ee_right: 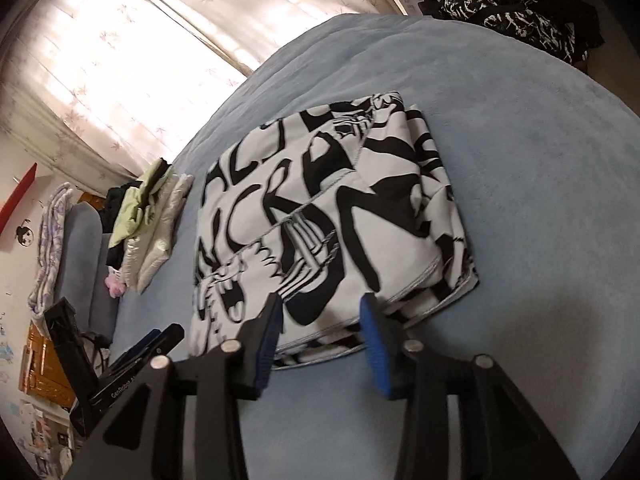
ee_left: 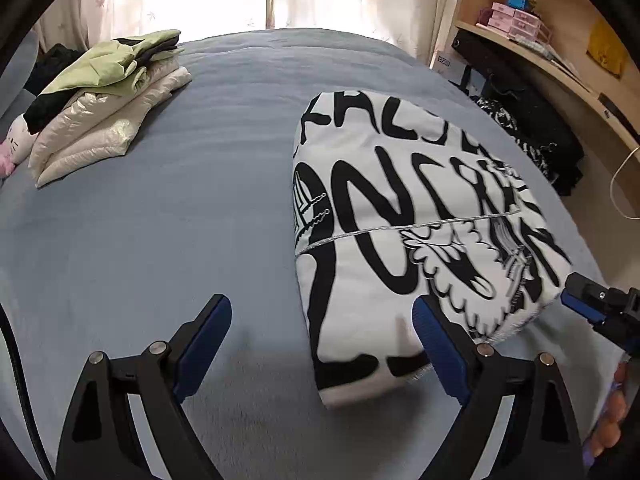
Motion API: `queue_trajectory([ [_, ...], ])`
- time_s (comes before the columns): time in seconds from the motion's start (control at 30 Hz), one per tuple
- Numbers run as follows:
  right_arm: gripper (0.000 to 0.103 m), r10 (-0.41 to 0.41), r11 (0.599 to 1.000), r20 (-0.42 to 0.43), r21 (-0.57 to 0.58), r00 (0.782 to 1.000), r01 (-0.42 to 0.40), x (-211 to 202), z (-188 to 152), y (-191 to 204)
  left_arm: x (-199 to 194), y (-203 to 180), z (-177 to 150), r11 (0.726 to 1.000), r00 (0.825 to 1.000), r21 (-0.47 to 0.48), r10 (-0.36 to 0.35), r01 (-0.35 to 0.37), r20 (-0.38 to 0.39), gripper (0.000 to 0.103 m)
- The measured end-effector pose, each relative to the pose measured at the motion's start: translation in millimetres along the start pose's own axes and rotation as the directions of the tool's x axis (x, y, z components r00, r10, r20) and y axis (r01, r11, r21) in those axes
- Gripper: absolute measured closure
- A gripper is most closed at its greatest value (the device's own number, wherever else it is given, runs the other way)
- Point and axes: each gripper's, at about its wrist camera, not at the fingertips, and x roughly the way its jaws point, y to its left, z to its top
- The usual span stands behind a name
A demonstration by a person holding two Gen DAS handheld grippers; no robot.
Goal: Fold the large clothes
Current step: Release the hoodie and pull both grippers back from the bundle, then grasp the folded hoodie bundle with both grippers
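The black-and-white printed garment (ee_left: 400,216) is being judged fully folded, lying compact on the blue bed (ee_left: 200,200) near the earlier folded pile (ee_left: 108,100), while left gripper (ee_left: 320,344) and right gripper (ee_right: 320,340) are being held apart, empty.

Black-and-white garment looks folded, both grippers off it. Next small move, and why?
Probably close both grippers on the folded black-and-white garment's near edge to carry it to the folded stack. It lies as a compact layered rectangle on the blue bed cover; the left gripper is wide open, the right gripper open, neither holding cloth.
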Motion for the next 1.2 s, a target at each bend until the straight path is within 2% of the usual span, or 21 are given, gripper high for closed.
queue_trajectory([
  [0.3,0.06,0.039,0.999,0.018,0.0,0.999,-0.039,-30.4,-24.2,18.5,-35.4,0.3,-14.3,0.998,0.998,-0.018,-0.063,0.063,-0.011,0.012],
  [0.43,0.055,0.042,0.999,0.017,-0.01,0.999,-0.042,-38.2,-34.6,24.5,-48.0,0.1,-21.1,0.995,0.995,-0.015,-0.095,0.094,-0.021,0.012],
  [0.57,0.054,0.034,0.998,0.017,-0.043,0.999,-0.034,-41.9,-39.4,33.5,-53.0,-4.5,-22.4,0.999,0.998,0.028,-0.044,0.045,-0.038,0.012],
  [0.67,0.054,0.016,0.997,0.02,-0.082,1.0,-0.015,-44.7,-38.8,39.4,-48.9,-2.3,-19.0,1.0,0.997,0.009,-0.007,0.007,-0.071,0.012],
  [0.87,0.054,-0.026,0.988,0.019,-0.153,0.999,0.028,-47.3,-19.5,42.2,-37.7,6.6,-3.2,0.999,0.994,-0.05,-0.003,-0.002,-0.111,0.012],
  [0.97,0.054,-0.056,0.983,0.01,-0.172,0.998,0.057,-43.8,-0.4,38.7,-27.0,8.3,7.6,0.996,0.99,-0.075,-0.048,0.038,-0.136,0.012],
  [1.03,0.049,-0.081,0.98,0.002,-0.181,0.997,0.08,-39.3,14.0,34.5,-18.6,8.4,14.5,0.995,0.988,-0.087,-0.054,0.042,-0.144,0.012],
  [1.2,0.047,-0.107,0.98,-0.022,-0.171,0.994,0.102,-22.9,50.6,16.9,9.9,10.7,30.2,0.99,0.984,-0.134,-0.056,0.033,-0.171,0.012],
])
